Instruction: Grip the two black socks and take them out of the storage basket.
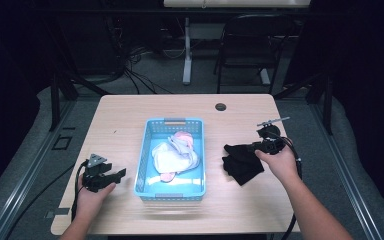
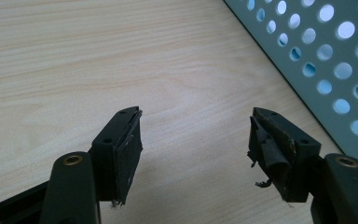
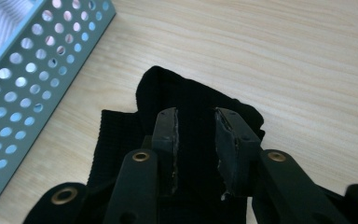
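Observation:
A black cloth [image 1: 240, 162] lies crumpled on the wooden table [image 1: 130, 115], right of a light blue perforated basket [image 1: 142, 165]. The basket holds white and pink garments [image 1: 175, 152]. My right gripper [image 1: 252, 147] sits over the cloth's upper edge. In the right gripper view its jaws [image 3: 196, 126] stand a little apart, with the black cloth [image 3: 168, 88] beneath and between them, and the pads do not press on it. My left gripper [image 1: 120, 175] rests left of the basket. Its jaws [image 2: 196, 135] are wide open over bare wood, beside the basket wall [image 2: 317, 56].
A round cable hole [image 1: 220, 106] sits near the table's far edge. A dark chair [image 1: 250, 45] and a desk leg stand on the floor behind the table. The basket's corner [image 3: 28, 70] lies left of the black cloth in the right gripper view.

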`<action>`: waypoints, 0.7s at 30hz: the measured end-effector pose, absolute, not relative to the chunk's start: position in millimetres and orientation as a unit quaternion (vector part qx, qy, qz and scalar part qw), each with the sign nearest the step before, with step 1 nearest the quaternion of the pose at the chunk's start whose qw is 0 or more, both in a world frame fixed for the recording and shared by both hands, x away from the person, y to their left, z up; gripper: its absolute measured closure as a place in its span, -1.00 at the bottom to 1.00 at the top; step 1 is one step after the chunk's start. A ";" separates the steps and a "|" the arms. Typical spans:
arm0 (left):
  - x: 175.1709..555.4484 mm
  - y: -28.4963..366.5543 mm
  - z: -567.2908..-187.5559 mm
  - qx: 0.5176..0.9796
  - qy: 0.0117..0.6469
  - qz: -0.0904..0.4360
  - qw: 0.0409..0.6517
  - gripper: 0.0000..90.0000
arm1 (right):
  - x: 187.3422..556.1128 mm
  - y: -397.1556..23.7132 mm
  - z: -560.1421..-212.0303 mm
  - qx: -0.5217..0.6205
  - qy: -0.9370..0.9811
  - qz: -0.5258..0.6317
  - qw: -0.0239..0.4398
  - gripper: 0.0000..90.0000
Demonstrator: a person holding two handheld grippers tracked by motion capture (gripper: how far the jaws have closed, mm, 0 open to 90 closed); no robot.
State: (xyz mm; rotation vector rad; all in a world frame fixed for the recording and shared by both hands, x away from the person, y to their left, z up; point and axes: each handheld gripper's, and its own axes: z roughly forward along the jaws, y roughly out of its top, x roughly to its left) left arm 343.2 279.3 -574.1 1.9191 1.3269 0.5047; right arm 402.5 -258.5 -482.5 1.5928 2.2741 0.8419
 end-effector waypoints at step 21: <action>342.6 279.5 -574.0 0.746 0.517 0.199 0.370 -0.23 | 355.0 -244.8 -488.3 0.504 0.787 0.324 0.149 0.42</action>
